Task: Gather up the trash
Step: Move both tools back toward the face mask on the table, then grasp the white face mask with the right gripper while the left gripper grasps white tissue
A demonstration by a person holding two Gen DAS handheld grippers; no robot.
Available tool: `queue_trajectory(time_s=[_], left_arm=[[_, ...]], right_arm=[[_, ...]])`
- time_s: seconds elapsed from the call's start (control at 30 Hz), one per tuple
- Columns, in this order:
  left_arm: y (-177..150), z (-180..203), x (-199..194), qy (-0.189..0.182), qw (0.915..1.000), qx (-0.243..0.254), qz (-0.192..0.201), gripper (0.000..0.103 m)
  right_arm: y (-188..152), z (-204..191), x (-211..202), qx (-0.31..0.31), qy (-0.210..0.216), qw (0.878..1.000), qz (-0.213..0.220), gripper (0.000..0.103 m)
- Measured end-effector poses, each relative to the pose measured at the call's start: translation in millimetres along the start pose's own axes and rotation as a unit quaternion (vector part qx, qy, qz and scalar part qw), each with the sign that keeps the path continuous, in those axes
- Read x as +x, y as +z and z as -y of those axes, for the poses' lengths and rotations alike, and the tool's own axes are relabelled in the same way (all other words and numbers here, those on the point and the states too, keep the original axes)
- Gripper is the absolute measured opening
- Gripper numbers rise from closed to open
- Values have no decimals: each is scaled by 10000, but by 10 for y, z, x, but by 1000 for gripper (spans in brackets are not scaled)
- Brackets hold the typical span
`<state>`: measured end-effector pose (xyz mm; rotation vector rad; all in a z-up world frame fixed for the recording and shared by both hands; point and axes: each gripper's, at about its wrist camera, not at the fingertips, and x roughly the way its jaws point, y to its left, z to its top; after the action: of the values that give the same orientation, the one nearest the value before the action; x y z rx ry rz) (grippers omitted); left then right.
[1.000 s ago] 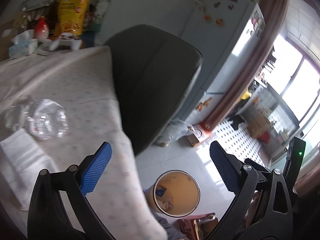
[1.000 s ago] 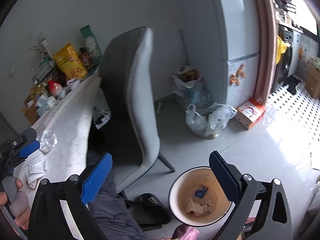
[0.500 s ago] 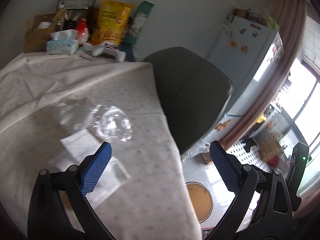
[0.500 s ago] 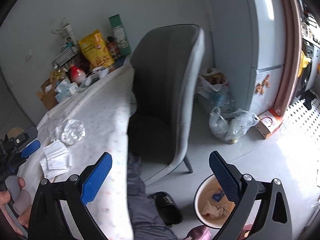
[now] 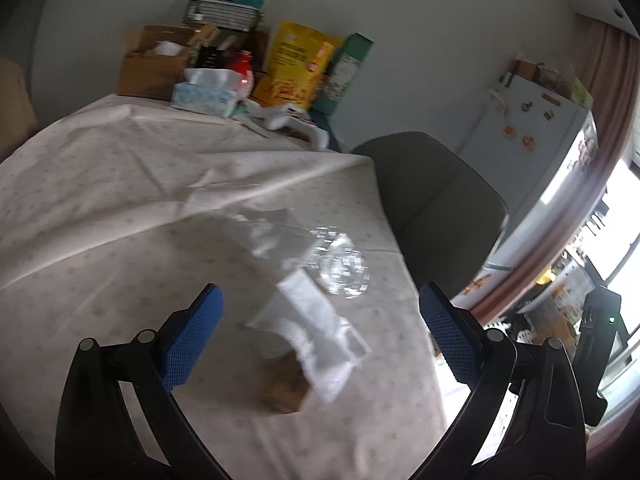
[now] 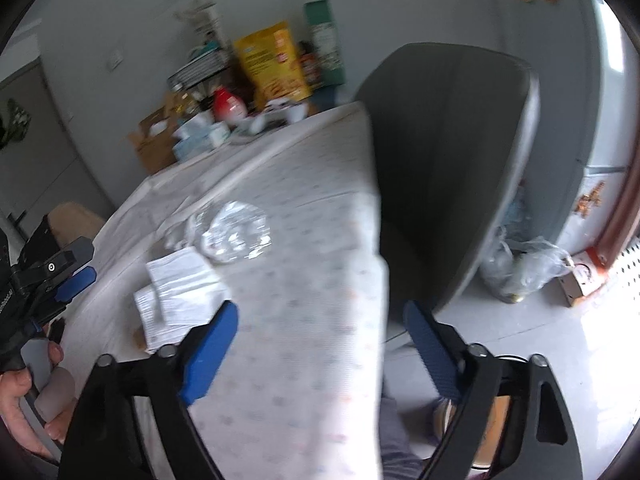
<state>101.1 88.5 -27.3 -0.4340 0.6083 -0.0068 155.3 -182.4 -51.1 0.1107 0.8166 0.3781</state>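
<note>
A crumpled clear plastic wrapper [image 5: 340,268] lies on the tablecloth, with white paper napkins [image 5: 316,320] beside it and a small brown piece [image 5: 285,388] under their near edge. My left gripper [image 5: 316,340] is open and empty, hovering just before the napkins. In the right wrist view the wrapper [image 6: 236,236] and napkins [image 6: 180,300] lie left of centre. My right gripper [image 6: 320,348] is open and empty over the table's right edge. The left gripper [image 6: 60,276] shows at the far left. The bin's rim [image 6: 472,432] peeks out behind the right finger.
A grey chair [image 6: 452,168] stands against the table's right side. Boxes, a tissue box [image 5: 204,98], a yellow bag [image 5: 296,68] and a red-capped bottle crowd the table's far end. Plastic bags [image 6: 520,268] and a fridge [image 5: 532,128] stand beyond the chair.
Both grippers swung left and up from the floor bin toward the table. The wrapper and napkins now sit centred before the left gripper. Both stay open.
</note>
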Motion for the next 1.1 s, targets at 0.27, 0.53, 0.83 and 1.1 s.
queue_trajectory(time_s=[0.27,0.53,0.83,1.1], left_arm=[[29,-499,-127,337,9988,-347,111,97],[55,-819,-112,500,9970,-580,125,97],[27,-948,18,625,9960,-631,-15,91],[137,-821,271,527,9974,-459,-156,90]], right_arm=[[12,-516,354,-358,258,9978,-487,50],[14,-815,607,-574,335,9952,-713,44],[-86,-925,997,-745,199,9924,-957,33],[-114,-1006,922,-1073,310,9897,-897,9]])
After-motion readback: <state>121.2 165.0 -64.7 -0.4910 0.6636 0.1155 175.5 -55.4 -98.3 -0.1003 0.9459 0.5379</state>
